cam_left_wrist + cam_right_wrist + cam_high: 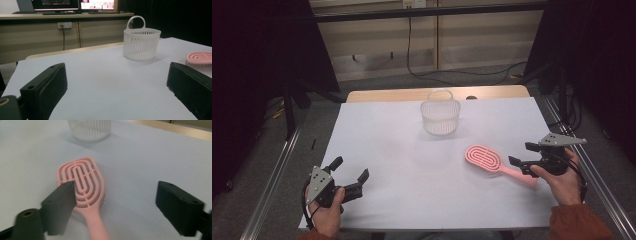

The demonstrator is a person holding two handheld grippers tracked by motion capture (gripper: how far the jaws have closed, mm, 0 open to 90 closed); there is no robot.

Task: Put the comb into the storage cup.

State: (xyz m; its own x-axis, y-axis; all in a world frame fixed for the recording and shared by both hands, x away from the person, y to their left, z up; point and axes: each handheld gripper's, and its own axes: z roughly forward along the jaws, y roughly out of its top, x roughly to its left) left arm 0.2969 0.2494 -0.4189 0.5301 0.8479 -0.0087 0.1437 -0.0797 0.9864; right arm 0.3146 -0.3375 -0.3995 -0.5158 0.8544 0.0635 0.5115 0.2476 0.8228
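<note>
A pink hairbrush [484, 157] lies flat on the white table sheet [387, 145] at the right, its handle pointing toward my right hand. My right gripper [520, 153] hovers over that handle with its jaws open. In the right gripper view [117, 200] the jaws stand wide apart, with the brush [82, 180] handle between them, nearer the left jaw, and neither pad pressing on it. My left gripper [350, 168] rests open near the front left of the sheet, holding nothing [117, 82]. A white slatted basket [440, 115] with a loop handle stands upright at the far middle.
The basket [141, 43] appears ahead of the left jaws, with the brush head [200, 58] at the right edge. A wooden table edge [387, 95] runs behind the sheet. Metal rails flank the table, and cables lie on the floor beyond.
</note>
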